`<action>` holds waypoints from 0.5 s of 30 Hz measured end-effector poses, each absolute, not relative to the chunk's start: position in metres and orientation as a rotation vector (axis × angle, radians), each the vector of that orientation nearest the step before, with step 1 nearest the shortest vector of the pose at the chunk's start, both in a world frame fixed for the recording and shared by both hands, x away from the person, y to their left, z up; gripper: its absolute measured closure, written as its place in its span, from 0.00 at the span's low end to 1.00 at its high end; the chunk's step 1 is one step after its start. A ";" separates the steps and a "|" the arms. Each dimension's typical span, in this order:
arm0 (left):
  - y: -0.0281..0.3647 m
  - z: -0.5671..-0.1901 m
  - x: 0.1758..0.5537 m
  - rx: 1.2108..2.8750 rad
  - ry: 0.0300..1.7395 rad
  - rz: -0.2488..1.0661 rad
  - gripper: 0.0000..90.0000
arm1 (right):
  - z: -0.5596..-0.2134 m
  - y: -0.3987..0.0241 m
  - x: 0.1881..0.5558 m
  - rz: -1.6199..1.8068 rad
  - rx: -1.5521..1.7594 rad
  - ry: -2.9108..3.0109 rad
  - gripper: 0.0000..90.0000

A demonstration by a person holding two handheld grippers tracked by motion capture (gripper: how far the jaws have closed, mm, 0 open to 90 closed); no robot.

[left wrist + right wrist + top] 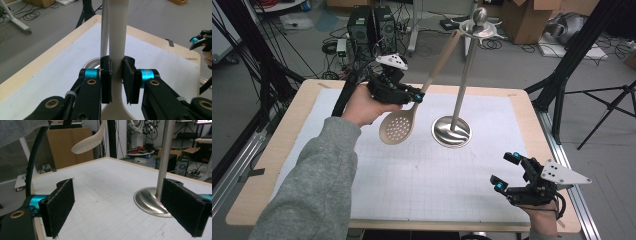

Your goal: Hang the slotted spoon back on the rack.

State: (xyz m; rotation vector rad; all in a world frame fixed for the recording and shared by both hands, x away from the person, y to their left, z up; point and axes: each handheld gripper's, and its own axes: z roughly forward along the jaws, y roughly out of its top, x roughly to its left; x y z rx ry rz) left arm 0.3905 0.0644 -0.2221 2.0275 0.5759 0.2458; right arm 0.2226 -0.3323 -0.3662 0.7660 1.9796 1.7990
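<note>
Clamping the neck of a beige plastic slotted spoon (398, 125), the left tool (412, 95) has its pads tight on the handle just above the perforated bowl, which hangs clear of the bench (277, 150) near its far edge. The handle tip leans up against the top of the polished steel utensil stand (453, 131). Light, stiff and rather slick, I'd say; that neck grip suits it. The right tool (508, 173) waits open and empty at the near right corner.
</note>
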 end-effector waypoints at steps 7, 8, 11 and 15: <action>0.058 -0.225 0.395 2.042 0.577 0.244 0.86 | -0.365 -0.336 0.221 1.808 0.779 1.961 0.12; 0.058 -0.225 0.395 2.042 0.577 0.244 0.86 | -0.365 -0.336 0.221 1.808 0.779 1.961 0.12; 0.054 -0.227 0.398 2.043 0.577 0.241 0.86 | -0.365 -0.340 0.221 1.809 0.778 1.945 0.12; 0.045 -0.232 0.404 2.053 0.570 0.232 0.86 | -0.366 -0.343 0.221 1.809 0.791 1.940 0.12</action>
